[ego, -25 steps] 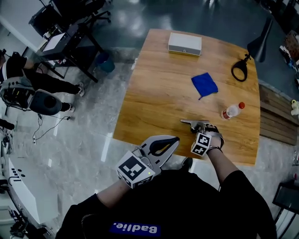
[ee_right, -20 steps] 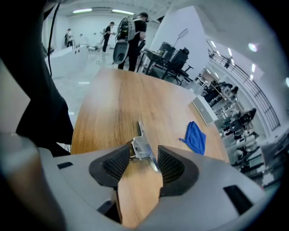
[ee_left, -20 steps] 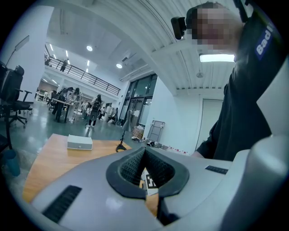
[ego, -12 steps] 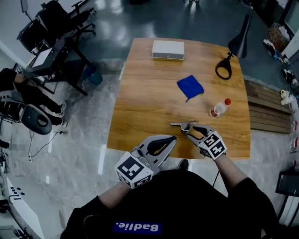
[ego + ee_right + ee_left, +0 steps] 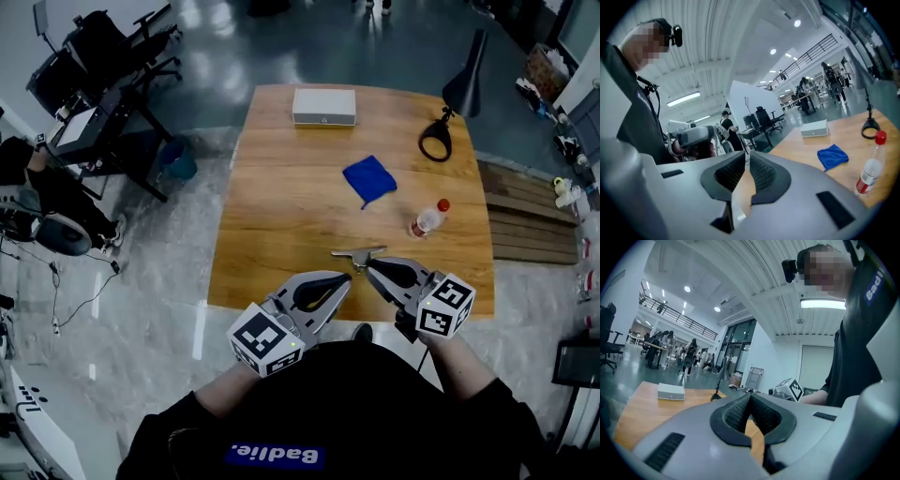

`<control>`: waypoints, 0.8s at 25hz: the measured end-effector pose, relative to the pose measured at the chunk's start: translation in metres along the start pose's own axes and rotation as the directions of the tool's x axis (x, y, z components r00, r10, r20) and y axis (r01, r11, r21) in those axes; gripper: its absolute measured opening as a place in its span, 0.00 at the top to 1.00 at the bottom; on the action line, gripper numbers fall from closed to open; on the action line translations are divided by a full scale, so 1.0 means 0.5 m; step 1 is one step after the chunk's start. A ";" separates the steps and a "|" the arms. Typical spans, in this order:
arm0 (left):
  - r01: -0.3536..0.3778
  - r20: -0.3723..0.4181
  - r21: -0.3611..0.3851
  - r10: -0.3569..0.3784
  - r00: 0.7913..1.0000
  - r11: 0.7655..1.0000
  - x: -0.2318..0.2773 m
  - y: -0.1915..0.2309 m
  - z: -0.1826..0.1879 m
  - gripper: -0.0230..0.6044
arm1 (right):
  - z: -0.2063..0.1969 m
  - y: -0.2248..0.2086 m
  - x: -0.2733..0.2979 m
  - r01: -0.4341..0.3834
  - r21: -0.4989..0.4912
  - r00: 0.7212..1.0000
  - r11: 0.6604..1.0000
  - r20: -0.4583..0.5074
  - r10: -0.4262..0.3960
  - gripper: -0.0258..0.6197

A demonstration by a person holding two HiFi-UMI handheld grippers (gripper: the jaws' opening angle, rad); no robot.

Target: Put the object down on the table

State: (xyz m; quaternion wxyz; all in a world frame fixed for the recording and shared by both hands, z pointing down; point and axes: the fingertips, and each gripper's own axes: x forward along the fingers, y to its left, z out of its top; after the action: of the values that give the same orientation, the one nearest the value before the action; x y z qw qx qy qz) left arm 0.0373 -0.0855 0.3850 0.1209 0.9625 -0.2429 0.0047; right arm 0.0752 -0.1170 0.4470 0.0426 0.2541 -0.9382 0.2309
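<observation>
Metal piece [image 5: 357, 254] lies flat on the table [image 5: 281, 197], near its front edge, right where the task wants it. Right gripper [image 5: 369, 266] hovers just beside it, jaws together and empty. Left gripper [image 5: 345, 277] is closed too, holding nothing, apparently just idling.

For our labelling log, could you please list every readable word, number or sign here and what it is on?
"Badlie." on the black shirt, seen upside down.
Bottle label: too small to read.
Marker cubes: square patterns only, no words.
</observation>
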 end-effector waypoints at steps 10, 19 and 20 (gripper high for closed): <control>0.009 0.002 0.012 -0.009 1.000 1.000 0.007 -0.012 0.007 0.96 | 0.089 0.090 -0.029 -0.113 -0.047 0.983 0.992 0.139 0.119 0.95; 0.005 0.002 0.010 -0.005 1.000 1.000 0.007 -0.013 0.006 0.96 | 0.092 0.100 -0.026 -0.119 -0.065 0.984 0.991 0.125 0.127 0.95; 0.004 0.002 0.008 -0.004 1.000 1.000 0.007 -0.012 0.006 0.96 | 0.092 0.101 -0.026 -0.120 -0.066 0.984 0.991 0.122 0.128 0.95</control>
State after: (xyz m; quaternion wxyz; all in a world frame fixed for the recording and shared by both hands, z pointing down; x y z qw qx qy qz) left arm 0.0431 -0.0826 0.3808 0.1168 0.9634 -0.2412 0.0044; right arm 0.0630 -0.0935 0.3828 -0.0240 0.2080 -0.9594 0.1891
